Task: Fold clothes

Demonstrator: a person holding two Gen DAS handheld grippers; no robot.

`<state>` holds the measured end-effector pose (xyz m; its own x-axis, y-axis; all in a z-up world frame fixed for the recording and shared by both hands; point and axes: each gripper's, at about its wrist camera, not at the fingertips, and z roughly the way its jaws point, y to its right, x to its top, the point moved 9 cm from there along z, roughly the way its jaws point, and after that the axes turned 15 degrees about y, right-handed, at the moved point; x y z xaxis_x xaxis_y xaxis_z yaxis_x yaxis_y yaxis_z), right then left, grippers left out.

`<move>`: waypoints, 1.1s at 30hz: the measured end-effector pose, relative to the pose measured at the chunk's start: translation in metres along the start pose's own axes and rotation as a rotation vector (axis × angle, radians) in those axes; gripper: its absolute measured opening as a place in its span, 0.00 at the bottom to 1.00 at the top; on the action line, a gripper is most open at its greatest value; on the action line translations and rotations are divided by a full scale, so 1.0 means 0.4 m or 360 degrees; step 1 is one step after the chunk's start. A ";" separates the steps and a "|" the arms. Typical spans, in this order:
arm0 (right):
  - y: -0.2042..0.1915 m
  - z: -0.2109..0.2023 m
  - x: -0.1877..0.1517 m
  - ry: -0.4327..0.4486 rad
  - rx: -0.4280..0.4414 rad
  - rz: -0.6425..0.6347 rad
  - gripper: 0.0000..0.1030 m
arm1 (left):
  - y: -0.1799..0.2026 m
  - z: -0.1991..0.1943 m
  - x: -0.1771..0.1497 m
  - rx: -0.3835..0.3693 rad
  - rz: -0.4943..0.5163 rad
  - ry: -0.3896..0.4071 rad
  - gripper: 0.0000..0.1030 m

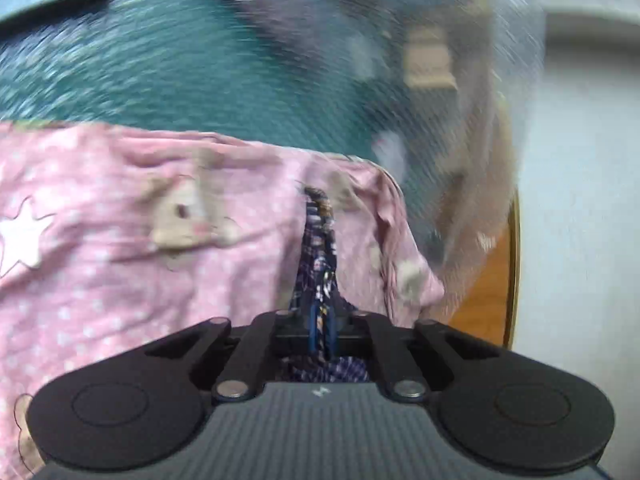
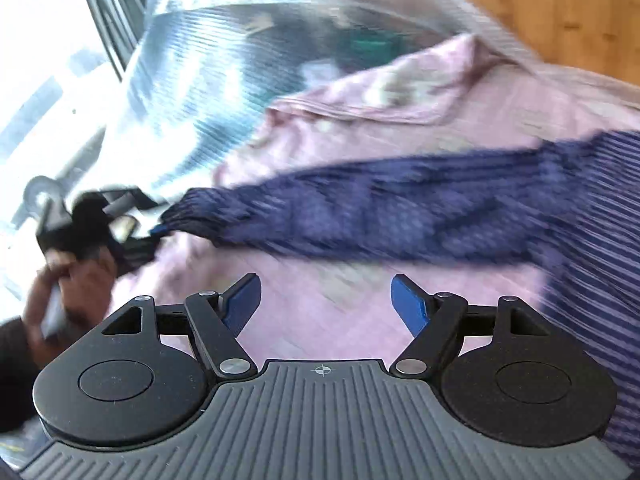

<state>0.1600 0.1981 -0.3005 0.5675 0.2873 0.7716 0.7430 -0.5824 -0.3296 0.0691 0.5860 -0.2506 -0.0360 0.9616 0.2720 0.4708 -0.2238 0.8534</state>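
A dark navy patterned garment (image 2: 400,208) lies stretched across a pink cloth with white dots, stars and bear prints (image 1: 120,232). My left gripper (image 1: 320,320) is shut on the navy garment's cuff (image 1: 318,248), which runs forward from between its fingers. In the right wrist view the left gripper (image 2: 158,230) shows at the far left, pulling the sleeve end taut. My right gripper (image 2: 326,304) is open and empty, hovering just above the pink cloth (image 2: 320,280) below the navy sleeve. Both views are motion-blurred.
A teal cover (image 1: 180,64) spreads behind the pink cloth. Wooden floor (image 2: 560,8) shows at the upper right, also in the left wrist view (image 1: 486,292). A pale wall (image 1: 580,160) is to the right. A bright window area (image 2: 36,60) is on the left.
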 end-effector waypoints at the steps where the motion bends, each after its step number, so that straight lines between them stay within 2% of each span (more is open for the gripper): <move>1: -0.027 0.023 0.019 0.0008 0.0014 0.0016 0.73 | 0.023 -0.009 -0.011 0.0008 0.0137 0.0003 0.05; 3: -0.074 0.056 0.070 0.0051 0.0036 0.0057 0.75 | 0.076 -0.014 -0.041 0.0004 0.0444 -0.0007 0.05; 6: -0.135 0.099 0.147 0.0084 0.0042 0.0063 0.81 | 0.144 -0.038 -0.120 -0.0015 0.0814 -0.0017 0.05; 9: -0.209 0.164 0.181 -0.0029 0.0089 -0.0035 0.86 | 0.205 -0.045 -0.192 -0.0059 0.1071 -0.0009 0.05; 12: -0.254 0.244 0.146 -0.0230 0.0081 -0.0175 0.85 | 0.251 -0.053 -0.265 -0.0110 0.1266 -0.0022 0.05; 13: -0.250 0.262 0.130 -0.0280 0.0049 -0.0200 0.79 | 0.262 -0.055 -0.287 -0.0132 0.1308 -0.0030 0.05; 15: -0.221 0.287 0.097 -0.0367 -0.0042 -0.0222 0.53 | 0.277 -0.054 -0.329 -0.0156 0.1371 -0.0053 0.05; 16: -0.202 0.290 0.087 -0.0390 -0.0072 -0.0209 0.23 | 0.281 -0.053 -0.347 -0.0176 0.1376 -0.0071 0.07; 17: -0.179 0.281 0.087 -0.0381 -0.0086 -0.0181 0.05 | 0.285 -0.053 -0.366 -0.0198 0.1378 -0.0092 0.09; 18: -0.157 0.265 0.091 -0.0357 -0.0096 -0.0158 0.04 | 0.286 -0.061 -0.378 -0.0222 0.1358 -0.0103 0.11; 20: -0.113 0.216 0.112 -0.0279 -0.0120 -0.0106 0.02 | 0.287 -0.080 -0.400 -0.0270 0.1310 -0.0122 0.35; 22: -0.055 0.153 0.153 -0.0168 -0.0169 -0.0044 0.01 | 0.282 -0.100 -0.436 -0.0307 0.1286 -0.0165 0.45; 23: -0.021 0.115 0.181 -0.0103 -0.0195 -0.0004 0.01 | 0.280 -0.109 -0.455 -0.0325 0.1275 -0.0188 0.46; 26: 0.113 -0.052 0.280 0.0116 -0.0310 0.0098 0.01 | 0.259 -0.138 -0.552 -0.0350 0.1240 -0.0369 0.47; 29: 0.299 -0.276 0.365 0.0324 -0.0529 0.0186 0.01 | 0.235 -0.161 -0.677 -0.0363 0.1265 -0.0587 0.47; 31: 0.448 -0.431 0.367 0.0409 -0.0722 0.0251 0.01 | 0.215 -0.181 -0.761 -0.0332 0.1321 -0.0699 0.47; 33: 0.598 -0.567 0.318 0.0448 -0.0899 0.0359 0.01 | 0.190 -0.204 -0.835 -0.0279 0.1371 -0.0778 0.47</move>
<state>0.3295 -0.0770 -0.1578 0.5160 -0.0529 0.8549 0.2740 -0.9355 -0.2232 0.0449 0.2347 -0.2401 0.6398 0.4120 0.6488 0.0281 -0.8561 0.5160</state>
